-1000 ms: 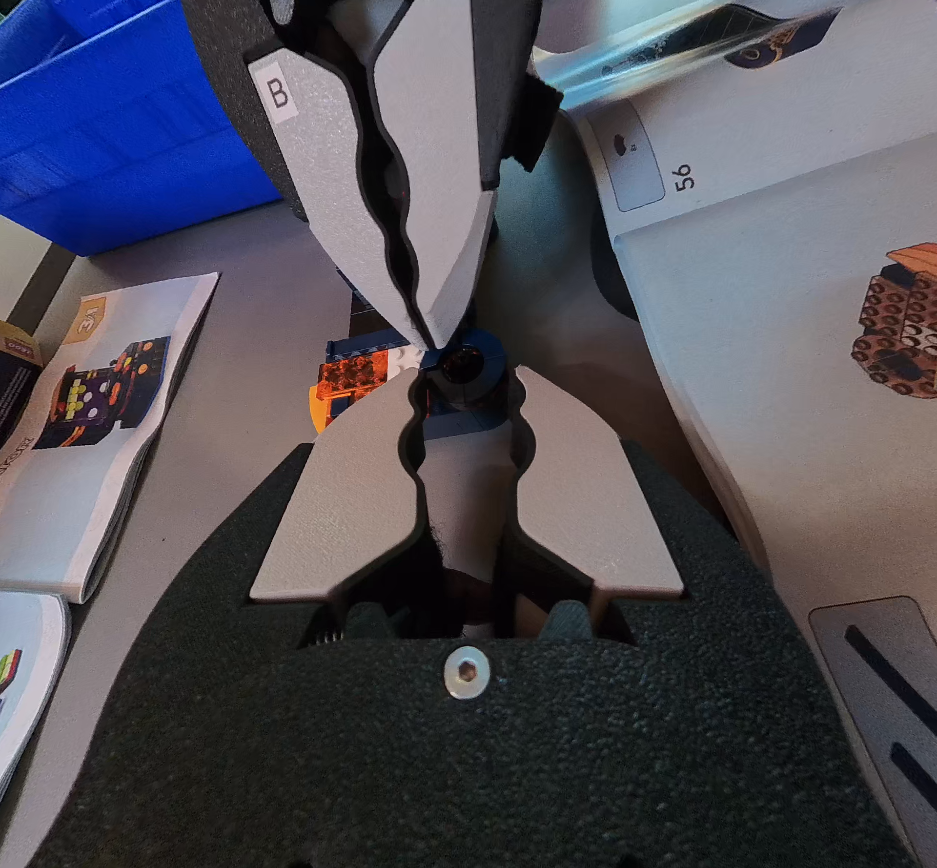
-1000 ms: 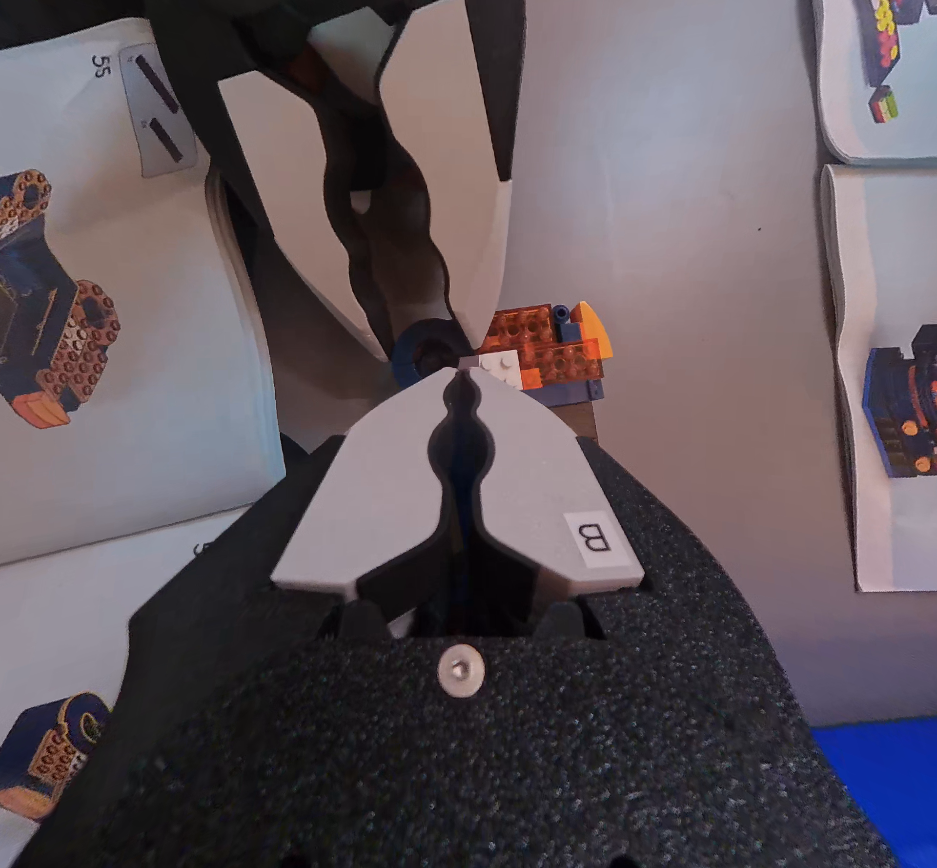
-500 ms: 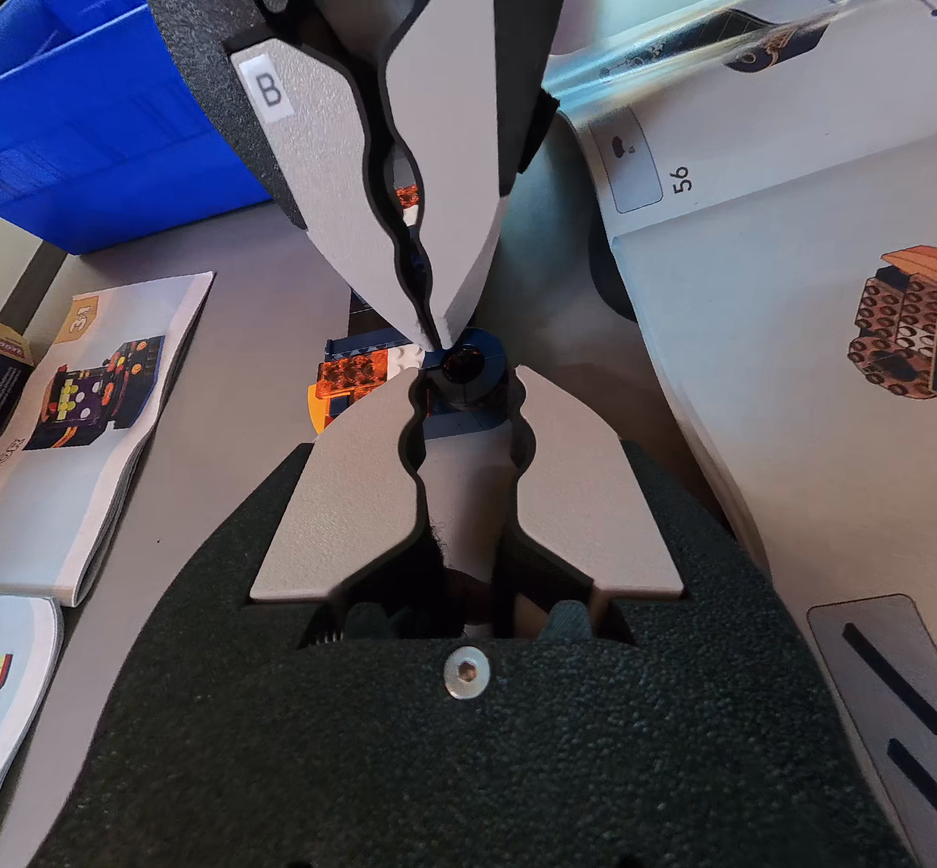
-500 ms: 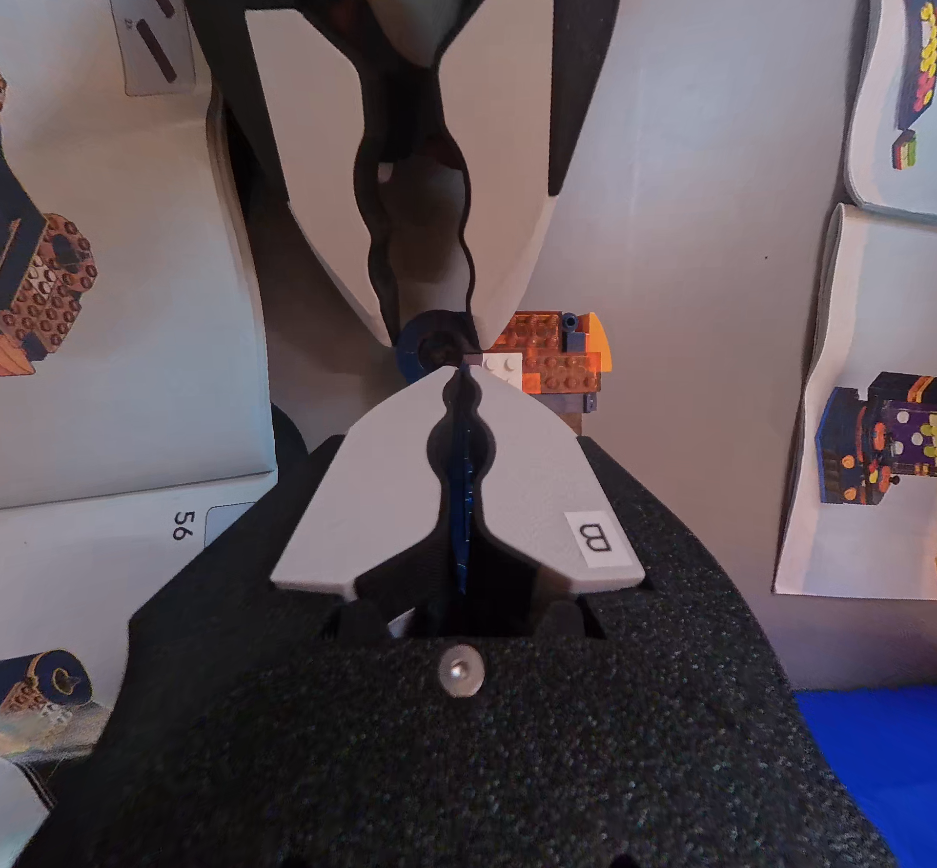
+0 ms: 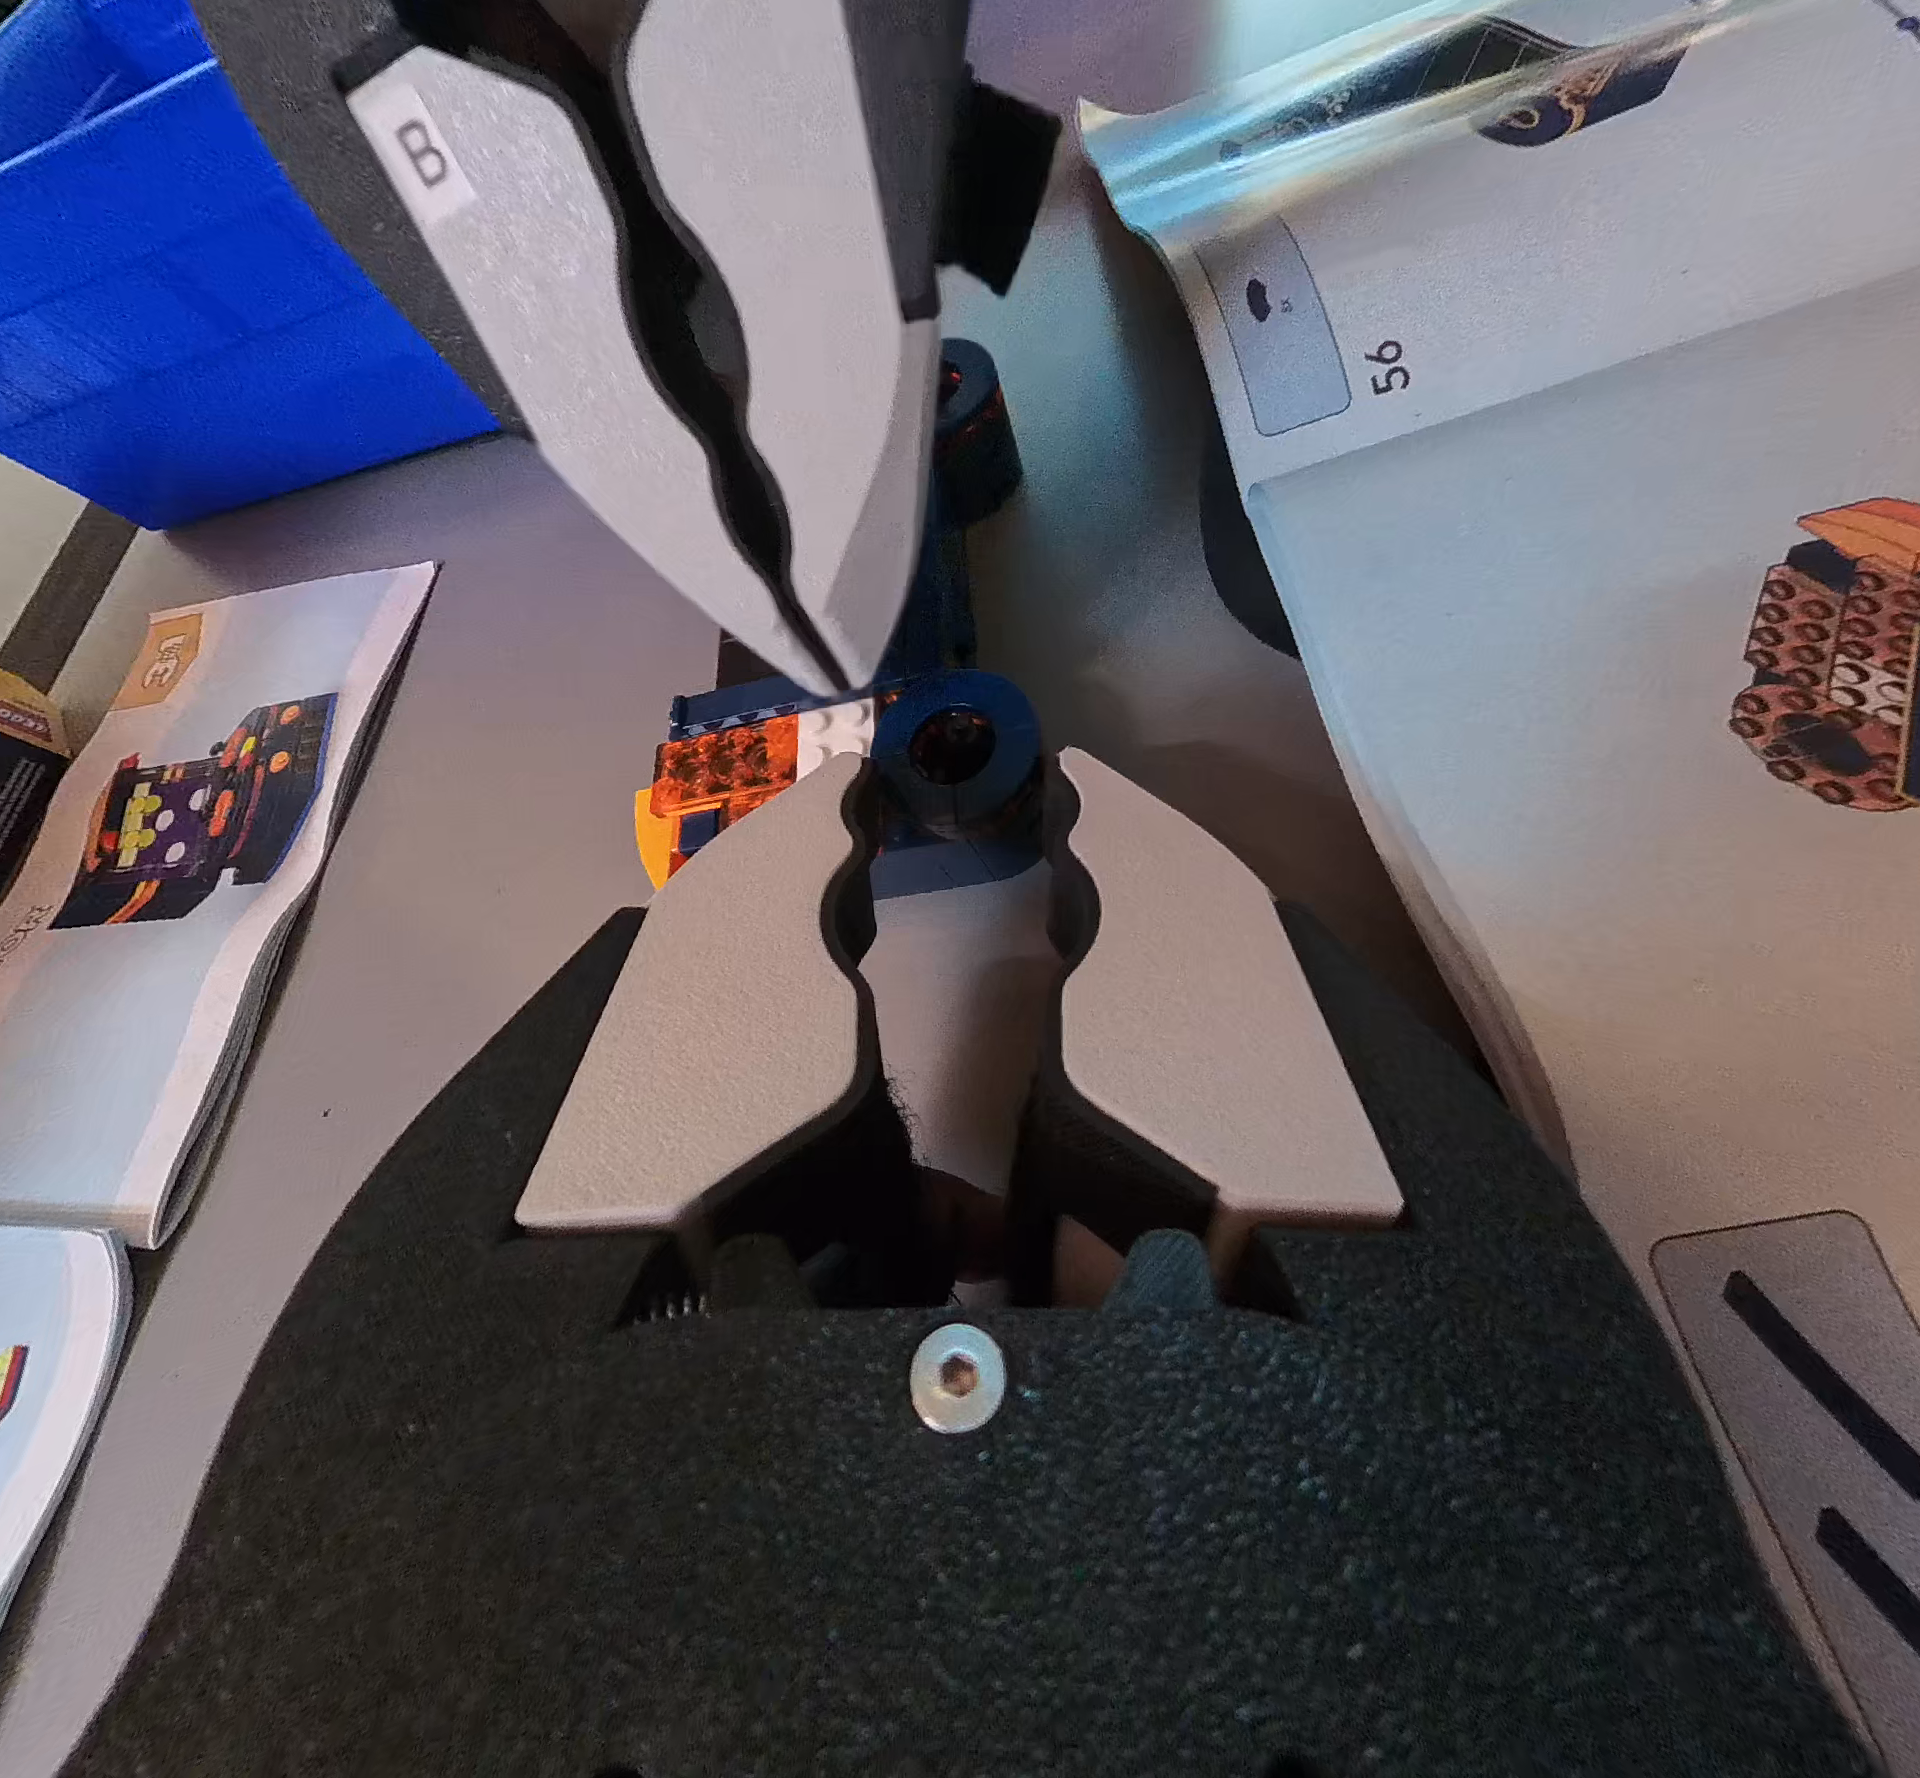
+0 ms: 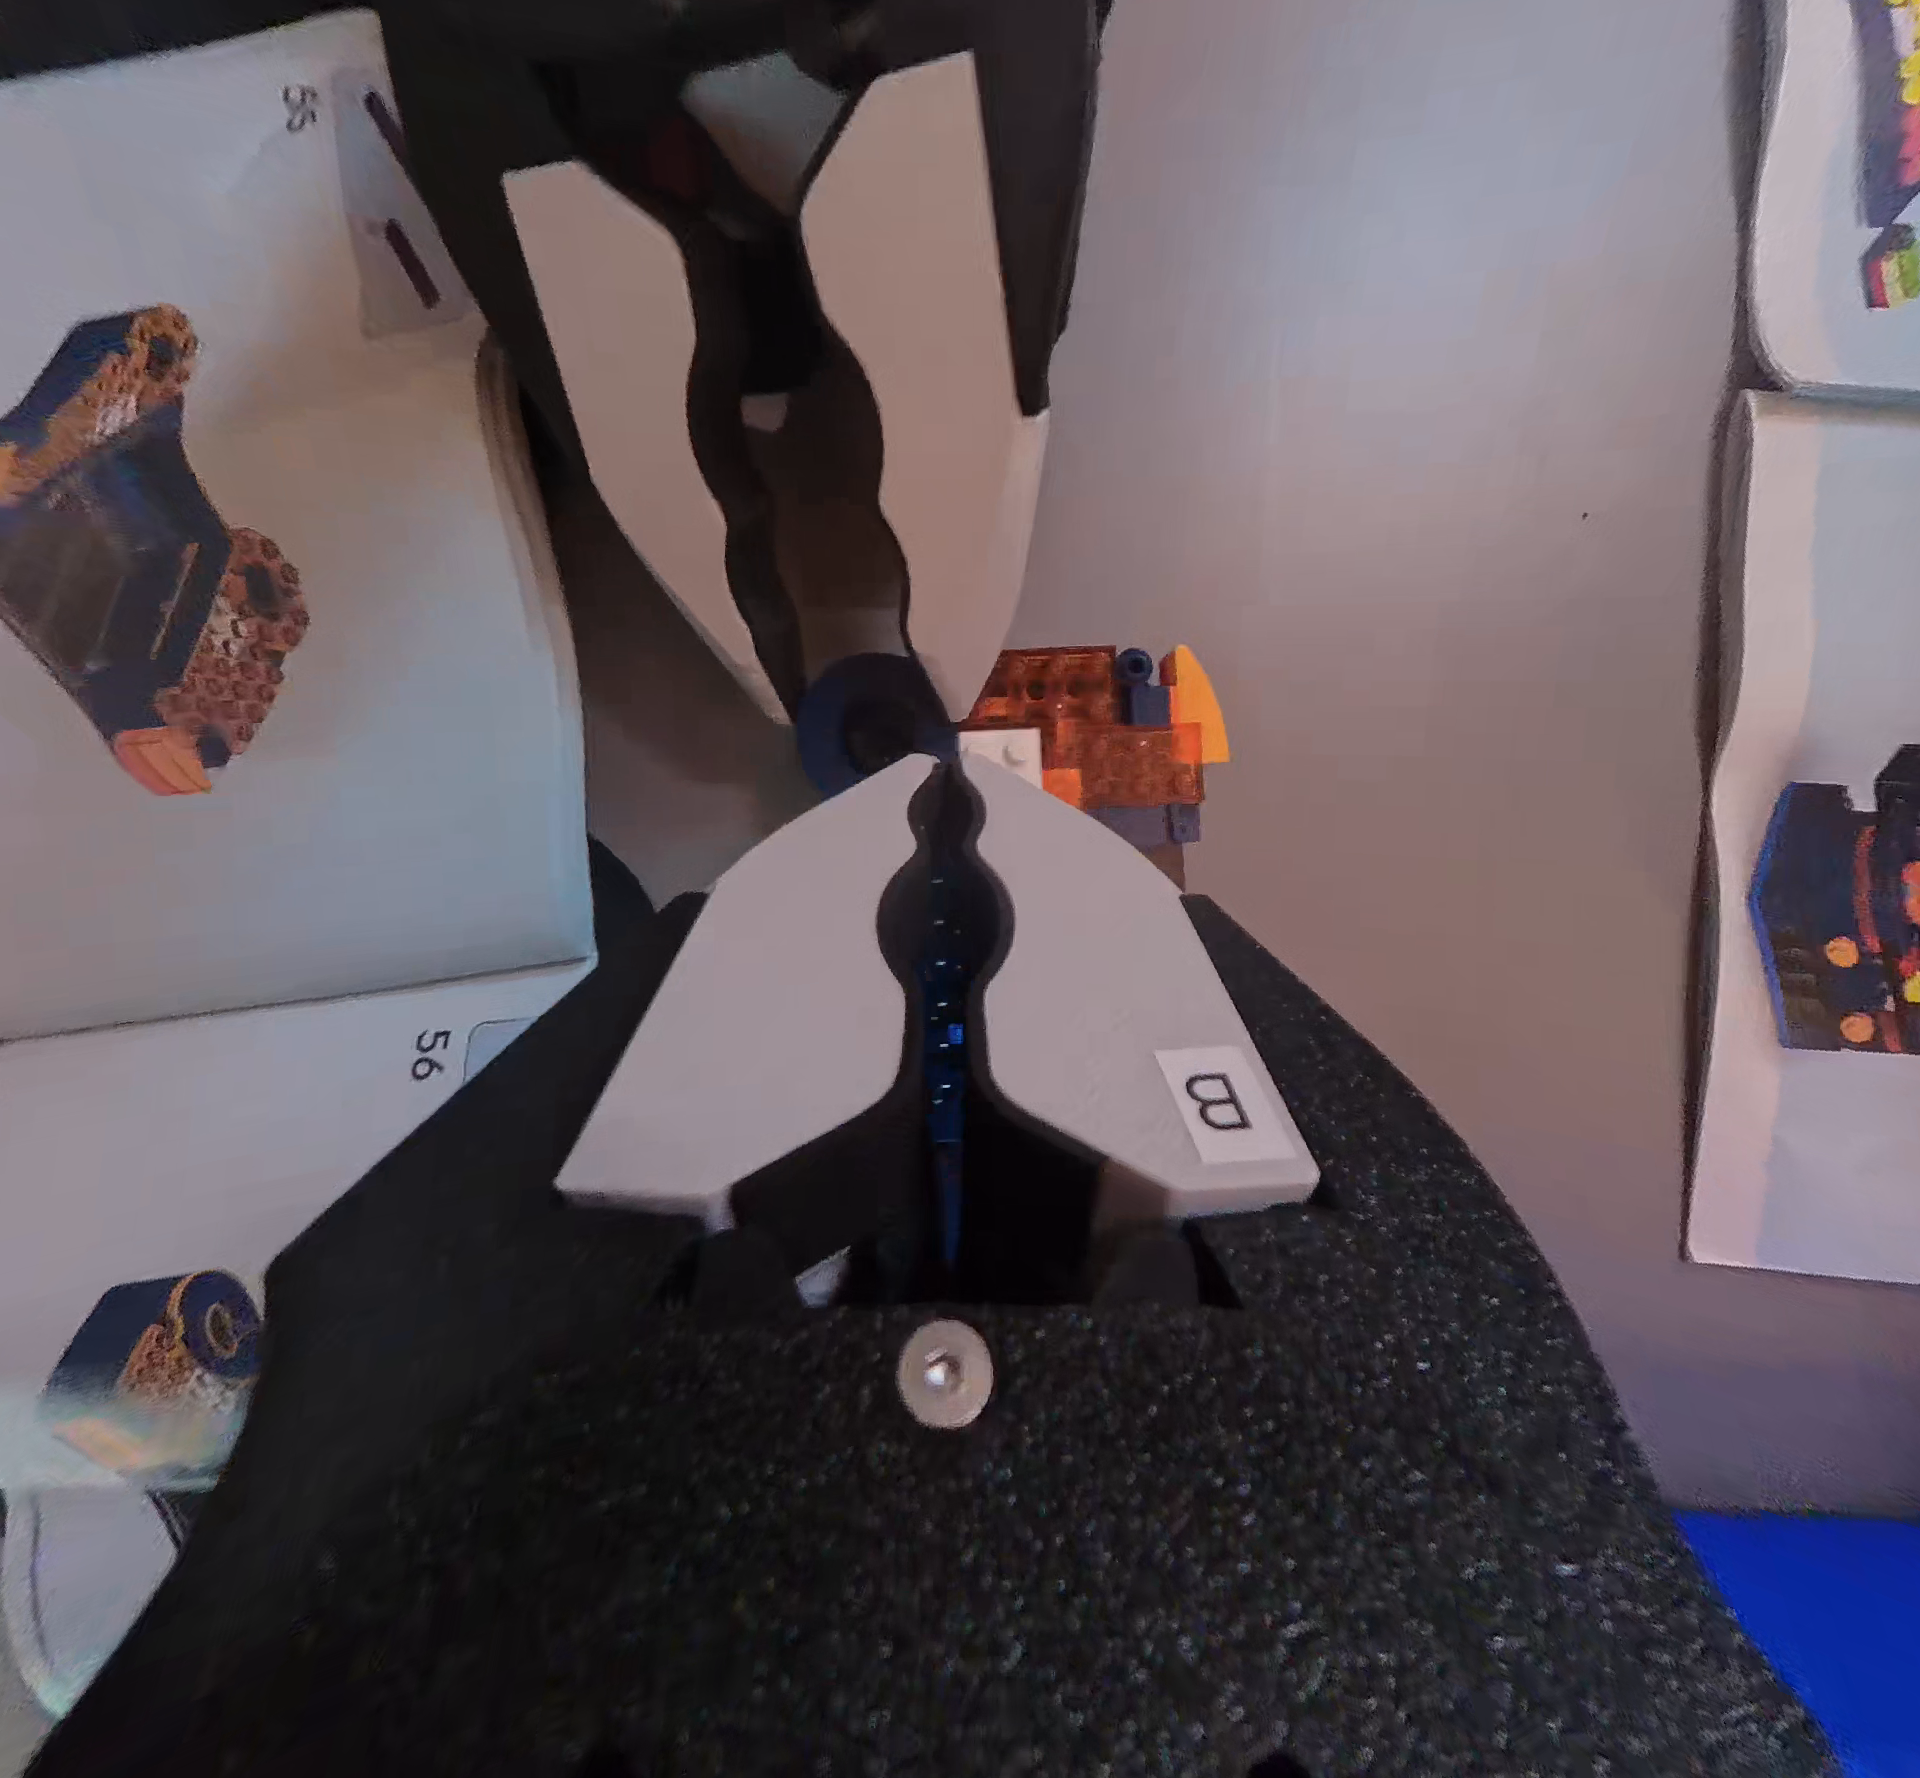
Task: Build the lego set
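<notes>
Both tongs meet nose to nose over a small half-built lego model [image 5: 790, 772] on the grey table [image 5: 488, 793]. Left gripper [image 5: 956, 783] stands spread, its two fingers flanking the model's dark blue round piece [image 5: 956, 746] with a sliver of gap on each side, so it looks like bracing rather than a firm clamp. Right gripper [image 6: 940, 772] is pressed nearly together, pinching a thin dark blue plate [image 6: 951, 1032] edge-on, the plate's tip arriving at the seam between the round piece and the white brick [image 6: 1003, 752] just beside it.

As a judgement, the build is partway through: the orange transparent bricks [image 6: 1091, 731], an orange curved piece [image 6: 1195, 715] beyond them and the round piece are joined, while the plate does not appear to be seated yet. The open instruction booklet [image 5: 1558, 637] alongside the left gripper pictures a bulkier brown-studded body (far more than stands on the table), so many steps likely remain.

Much is concealed. Each gripper's foam body blocks the model's near side, and whether the plate's tip touches a stud cannot be told. A second dark round part [image 5: 971, 440] sits behind the right gripper's fingers, mostly covered. Smaller booklets [image 5: 187, 855] and a blue bin [image 5: 177, 274] lie off past the left gripper's left finger.
</notes>
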`<state>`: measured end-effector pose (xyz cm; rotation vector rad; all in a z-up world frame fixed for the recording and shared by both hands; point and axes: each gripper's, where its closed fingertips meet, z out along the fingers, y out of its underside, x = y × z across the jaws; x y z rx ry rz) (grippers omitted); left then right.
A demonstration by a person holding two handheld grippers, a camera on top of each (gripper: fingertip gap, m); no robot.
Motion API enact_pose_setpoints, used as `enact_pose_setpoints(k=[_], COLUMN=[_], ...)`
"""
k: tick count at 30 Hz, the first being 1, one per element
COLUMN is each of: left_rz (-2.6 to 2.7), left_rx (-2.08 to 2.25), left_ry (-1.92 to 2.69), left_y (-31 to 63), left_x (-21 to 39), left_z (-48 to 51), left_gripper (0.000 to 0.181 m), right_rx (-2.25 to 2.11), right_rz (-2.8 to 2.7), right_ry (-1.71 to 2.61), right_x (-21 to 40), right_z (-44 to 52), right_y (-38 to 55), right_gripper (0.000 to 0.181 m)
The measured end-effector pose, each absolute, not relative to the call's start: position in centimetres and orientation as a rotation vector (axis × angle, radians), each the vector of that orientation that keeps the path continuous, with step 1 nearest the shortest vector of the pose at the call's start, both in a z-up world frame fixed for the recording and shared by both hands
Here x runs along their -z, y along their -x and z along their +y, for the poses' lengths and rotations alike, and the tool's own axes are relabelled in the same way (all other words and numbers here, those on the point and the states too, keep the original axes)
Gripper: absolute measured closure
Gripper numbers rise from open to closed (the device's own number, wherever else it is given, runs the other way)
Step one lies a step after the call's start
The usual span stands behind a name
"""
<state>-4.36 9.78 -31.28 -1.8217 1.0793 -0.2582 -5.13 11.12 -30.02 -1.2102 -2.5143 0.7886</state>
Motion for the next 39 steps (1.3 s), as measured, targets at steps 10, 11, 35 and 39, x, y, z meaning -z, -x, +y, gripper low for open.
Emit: enact_pose_setpoints(k=[10, 11, 35, 39], left_rz=[1.077, 1.077, 1.111, 1.11], left_rx=[0.26, 0.261, 0.26, 0.264], left_ry=[1.823, 1.823, 1.8, 1.803], left_y=[4.4, 4.4, 4.1, 4.1], left_x=[31.3, 31.3, 31.3, 31.3], left_z=[9.8, 9.8, 9.6, 9.6], left_gripper=[0.151, 0.151, 0.152, 0.152], right_rx=[-0.802, -0.829, -0.843, -0.719], right_rz=[-2.551, -2.542, -2.376, -2.374], right_ry=[1.257, 1.303, 1.171, 1.137], right_x=[31.0, 31.0, 31.1, 31.1], right_z=[10.2, 10.1, 10.7, 10.7], right_y=[4.3, 4.3, 5.1, 5.0], right_gripper=[0.181, 0.181, 0.181, 0.18])
